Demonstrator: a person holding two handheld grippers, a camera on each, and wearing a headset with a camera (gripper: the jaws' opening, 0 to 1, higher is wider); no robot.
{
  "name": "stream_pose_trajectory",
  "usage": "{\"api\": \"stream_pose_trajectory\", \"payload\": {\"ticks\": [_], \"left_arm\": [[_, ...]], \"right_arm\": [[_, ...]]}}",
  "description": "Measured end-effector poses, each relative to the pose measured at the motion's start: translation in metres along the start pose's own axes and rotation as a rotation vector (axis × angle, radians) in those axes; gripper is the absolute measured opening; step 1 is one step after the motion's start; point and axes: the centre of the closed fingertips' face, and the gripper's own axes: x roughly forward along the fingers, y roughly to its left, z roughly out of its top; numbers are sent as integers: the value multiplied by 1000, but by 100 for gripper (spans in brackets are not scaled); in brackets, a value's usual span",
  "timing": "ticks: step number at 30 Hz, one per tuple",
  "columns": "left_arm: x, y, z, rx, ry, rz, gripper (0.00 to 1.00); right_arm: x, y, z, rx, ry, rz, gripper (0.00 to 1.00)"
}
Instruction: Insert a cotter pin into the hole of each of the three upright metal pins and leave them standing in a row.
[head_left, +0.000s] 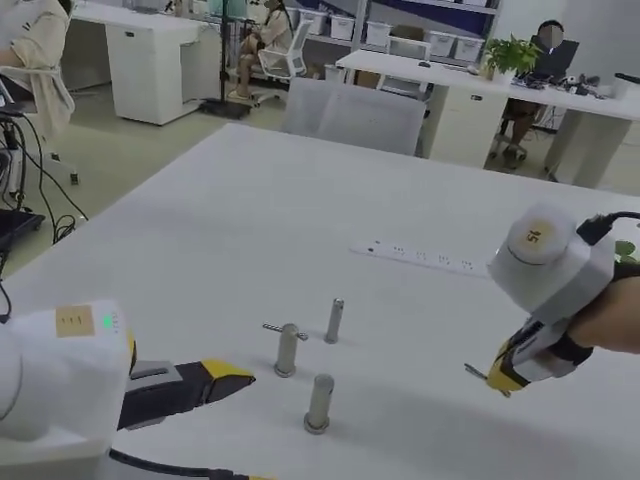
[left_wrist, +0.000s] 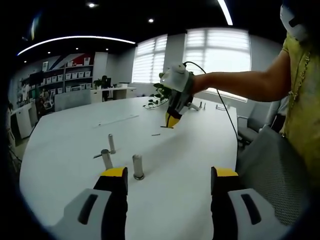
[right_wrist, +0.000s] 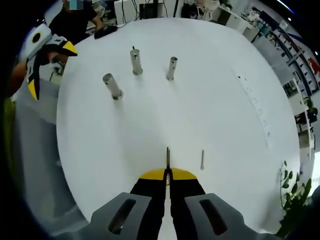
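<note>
An open office of desks, chairs and potted plants lies behind a wide white worktop (head_left: 200, 230), which carries a power strip (head_left: 420, 257) right of centre in the head view. The three pins stand upright low in the middle of that view, in a loose triangle rather than a clean row. The middle pin (head_left: 287, 350) carries a cotter (head_left: 271, 327) that sticks out to its left. The back pin (head_left: 334, 320) and front pin (head_left: 319, 403) have none. The right hand-held gripper (right_wrist: 168, 172) has its jaws together, clamped on a second cotter (right_wrist: 167, 159) that juts straight ahead from the tips. In the head view it hangs at the right edge, well apart from the pins. A third cotter (right_wrist: 202, 159) lies flat on the worktop, just right of the held one in the right gripper view. The left hand-held gripper (left_wrist: 170, 172) has its jaws apart and empty, at the lower left of the head view, near the pins. The main risk is probably tipping: the pins look free-standing, so a cotter pushed in off-line with the hole could topple one into its neighbours unless the left gripper steadies it. The cotter is thin and pinched at one end, so it may also swivel or slip in the jaws when it meets the hole's edge.
</note>
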Motion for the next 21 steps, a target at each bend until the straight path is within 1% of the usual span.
{"api": "stream_pose_trajectory", "payload": {"ticks": [6,11,12,17,21], "left_arm": [[5,-6,2,10,8,-21,65],[12,-13,6,24,12,-46,63],[14,-14,6,26,14,-51,63],[23,-18,8,36,27,-95,61],[31,-21,13,50,35,-137,60]], "right_arm": [[-16,20,5,-32,-20,1,2],[-25,36,7,-64,-24,-1,2],[-25,37,7,-69,-24,-1,2],[-32,51,11,-93,-29,10,2],[-36,63,15,-114,-32,22,2]]}}
